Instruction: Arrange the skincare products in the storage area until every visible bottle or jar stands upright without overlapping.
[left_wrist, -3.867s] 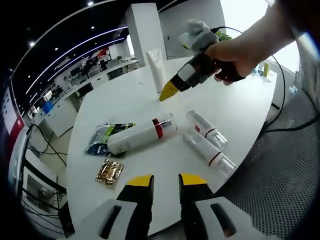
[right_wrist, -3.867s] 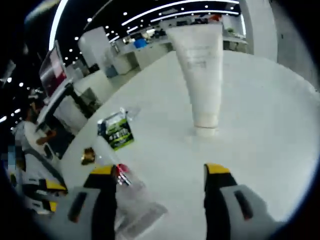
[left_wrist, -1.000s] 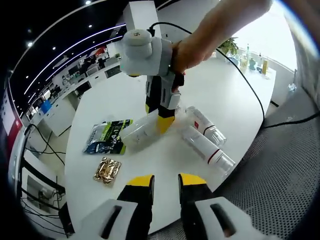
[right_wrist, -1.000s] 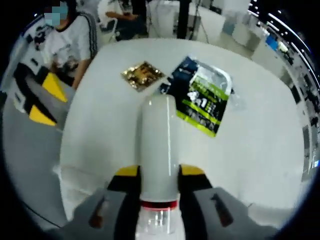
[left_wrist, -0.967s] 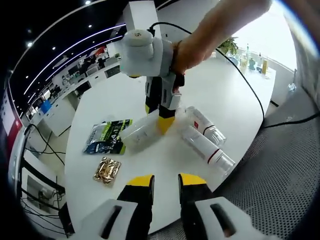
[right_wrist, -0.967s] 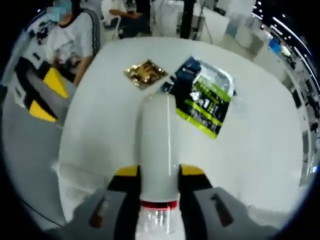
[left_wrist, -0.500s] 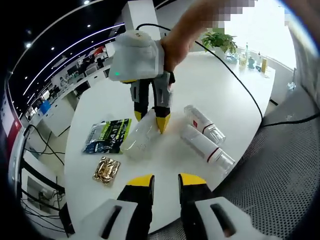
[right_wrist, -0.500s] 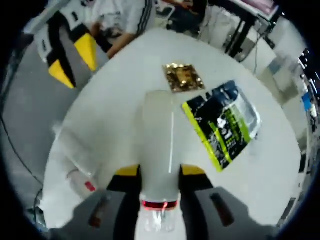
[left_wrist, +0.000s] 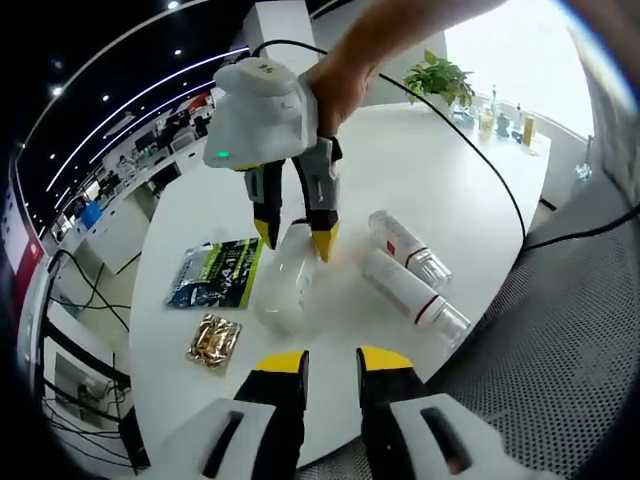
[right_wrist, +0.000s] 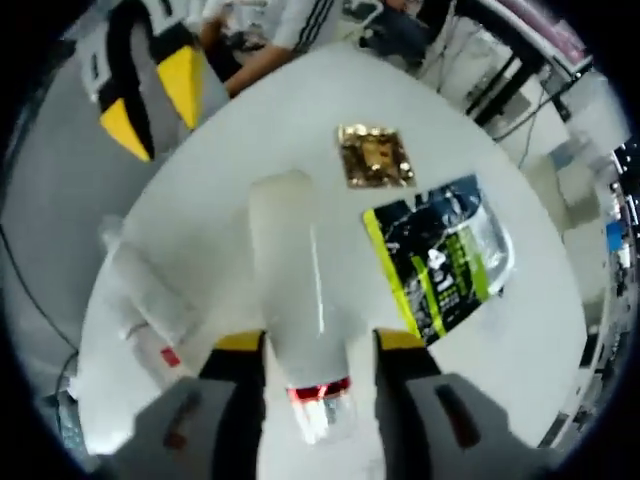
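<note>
A white bottle (right_wrist: 290, 260) with a red band lies between my right gripper's (right_wrist: 318, 345) jaws, tilted a little to the left, base pointing away. The jaws stand slightly wider than the bottle, open around its neck end. In the left gripper view the same bottle (left_wrist: 283, 290) is a blur on the white table (left_wrist: 450, 170), just below the right gripper (left_wrist: 293, 240), which a hand holds. Two clear bottles, one (left_wrist: 405, 250) beside the other (left_wrist: 415, 300), lie flat to the right. My left gripper (left_wrist: 332, 362) hovers open at the table's near edge, holding nothing.
A green-and-black sachet (left_wrist: 215, 275) and a gold sachet (left_wrist: 213, 340) lie left of the bottle. In the right gripper view they are the green sachet (right_wrist: 440, 255) and gold sachet (right_wrist: 375, 155), with a clear bottle (right_wrist: 150, 300) at left. A cable (left_wrist: 500, 190) crosses the table.
My right gripper's jaws have spread apart from the white bottle, which has tilted and slid a little forward. The right gripper has swung further over the table. The left gripper has not moved.
</note>
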